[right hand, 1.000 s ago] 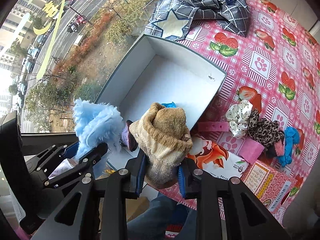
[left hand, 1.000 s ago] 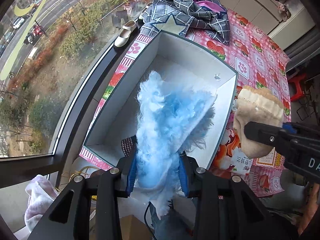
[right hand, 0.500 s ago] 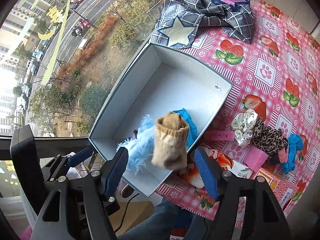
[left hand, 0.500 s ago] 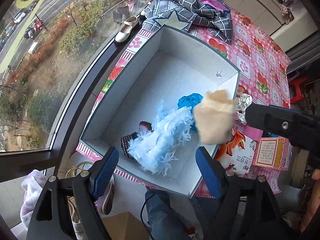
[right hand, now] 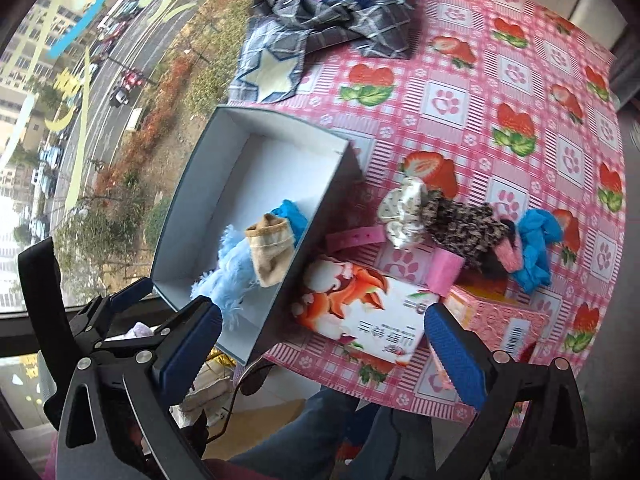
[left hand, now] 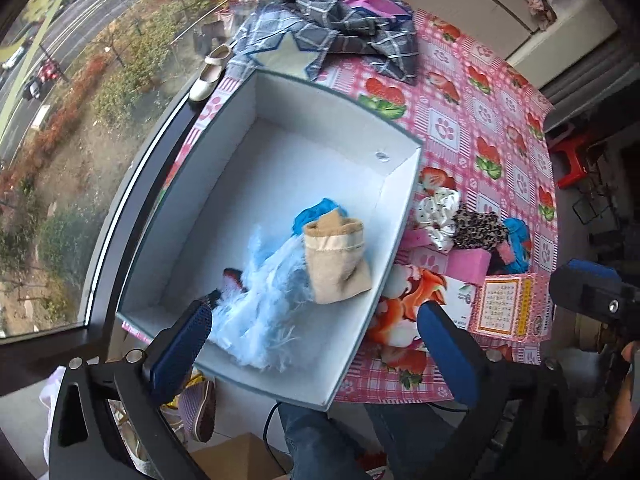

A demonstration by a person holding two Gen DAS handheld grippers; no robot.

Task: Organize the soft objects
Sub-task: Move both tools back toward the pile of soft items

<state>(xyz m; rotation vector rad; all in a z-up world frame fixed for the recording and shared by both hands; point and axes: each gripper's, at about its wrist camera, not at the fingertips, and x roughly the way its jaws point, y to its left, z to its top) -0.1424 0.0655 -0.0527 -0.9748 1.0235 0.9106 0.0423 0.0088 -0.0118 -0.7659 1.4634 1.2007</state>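
A white open box (left hand: 280,120) (right hand: 256,124) stands at the table's window edge. Inside its near end lie a fluffy light-blue sock (left hand: 264,300) (right hand: 232,276), a beige sock (left hand: 336,256) (right hand: 270,248), a bright blue item (left hand: 316,214) (right hand: 290,216) and a dark item (left hand: 232,278). My left gripper (left hand: 316,344) is open and empty above the box's near end. My right gripper (right hand: 320,348) is open and empty above the table's near edge. A pile of soft things lies right of the box: a white dotted scrunchie (right hand: 400,208), a leopard piece (right hand: 464,232), pink pieces (right hand: 444,268) and a blue piece (right hand: 536,248).
A tissue pack (right hand: 360,316) and a pink carton (right hand: 496,320) lie at the near table edge. A plaid garment (right hand: 332,12) is heaped at the far side. A window (left hand: 80,120) runs along the left. A shoe (left hand: 210,72) sits on the sill.
Both grippers opened and let go: the fluffy blue sock and the beige sock dropped into the box. Both grippers then pulled back and up, the right one toward the right.
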